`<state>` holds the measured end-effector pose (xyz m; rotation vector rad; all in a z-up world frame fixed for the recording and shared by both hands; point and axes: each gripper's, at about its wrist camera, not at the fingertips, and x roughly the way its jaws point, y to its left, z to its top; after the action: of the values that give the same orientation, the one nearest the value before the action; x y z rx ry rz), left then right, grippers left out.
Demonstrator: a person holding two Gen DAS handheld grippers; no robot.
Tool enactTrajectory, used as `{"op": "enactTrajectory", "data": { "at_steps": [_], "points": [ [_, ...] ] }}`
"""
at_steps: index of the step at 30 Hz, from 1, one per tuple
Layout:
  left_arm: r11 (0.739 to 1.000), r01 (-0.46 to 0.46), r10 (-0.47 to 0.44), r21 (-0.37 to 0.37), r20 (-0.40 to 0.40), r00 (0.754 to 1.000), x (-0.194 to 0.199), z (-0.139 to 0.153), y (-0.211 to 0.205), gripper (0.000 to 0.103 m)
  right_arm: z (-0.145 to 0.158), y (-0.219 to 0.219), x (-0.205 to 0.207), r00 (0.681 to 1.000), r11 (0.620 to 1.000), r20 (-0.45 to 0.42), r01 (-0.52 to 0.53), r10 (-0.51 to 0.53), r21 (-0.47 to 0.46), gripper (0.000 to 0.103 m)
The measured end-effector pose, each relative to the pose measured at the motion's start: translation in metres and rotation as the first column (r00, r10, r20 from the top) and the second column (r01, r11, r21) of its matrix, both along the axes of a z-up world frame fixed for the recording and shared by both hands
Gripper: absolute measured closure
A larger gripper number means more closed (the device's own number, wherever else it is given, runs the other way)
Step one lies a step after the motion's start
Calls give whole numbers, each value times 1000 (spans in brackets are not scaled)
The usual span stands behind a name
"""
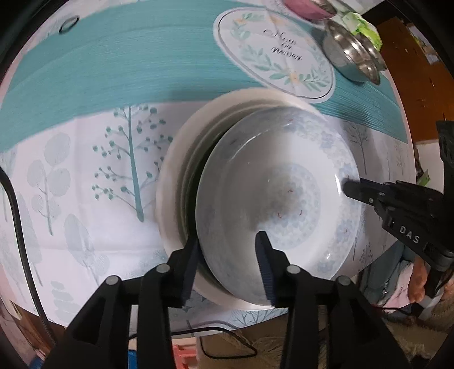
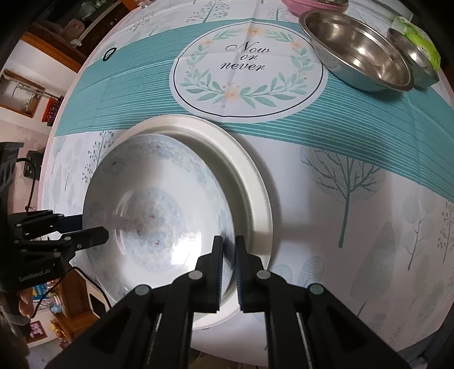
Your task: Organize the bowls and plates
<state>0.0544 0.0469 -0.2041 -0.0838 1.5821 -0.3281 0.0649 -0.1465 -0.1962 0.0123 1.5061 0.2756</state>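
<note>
A blue-flowered plate (image 1: 283, 181) (image 2: 147, 198) lies tilted on a stack of plain white plates (image 1: 170, 181) (image 2: 249, 176) near the table's front edge. My left gripper (image 1: 229, 244) straddles the flowered plate's near rim. One finger is outside it and one is over its inside, with a gap, so the gripper is open. In the right wrist view the left gripper (image 2: 95, 227) shows at the plate's left rim. My right gripper (image 2: 229, 241) is shut on the opposite rim. In the left wrist view the right gripper (image 1: 347, 188) comes in from the right.
Two steel bowls (image 2: 357, 54) (image 2: 411, 56) and a pink bowl (image 2: 306, 5) stand at the far right of the table; one steel bowl (image 1: 349, 54) also shows in the left wrist view. The printed tablecloth (image 2: 249, 65) covers the table. A black cable (image 1: 20, 227) hangs at the left edge.
</note>
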Motion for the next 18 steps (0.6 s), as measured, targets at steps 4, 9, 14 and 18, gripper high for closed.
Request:
{"op": "enactTrajectory", "data": {
  "at_steps": [4,9,14,18],
  "points": [
    [998,18,-23,52,94,995,1,22,-6,32,8,6,-4,998,998,55,-38,41,-47,94],
    [998,30,-39,61,159,986,0,45,-14,22,28,13,-10,987,993,129,-87,96,-77,77],
    [997,47,-58,58,199,978,-10,68,-15,21,43,15,-16,982,994,161,-89,97,-57,73],
    [996,67,-78,54,245,966,-22,93,-19,18,53,16,-25,982,996,170,-84,89,-38,73]
  ]
}}
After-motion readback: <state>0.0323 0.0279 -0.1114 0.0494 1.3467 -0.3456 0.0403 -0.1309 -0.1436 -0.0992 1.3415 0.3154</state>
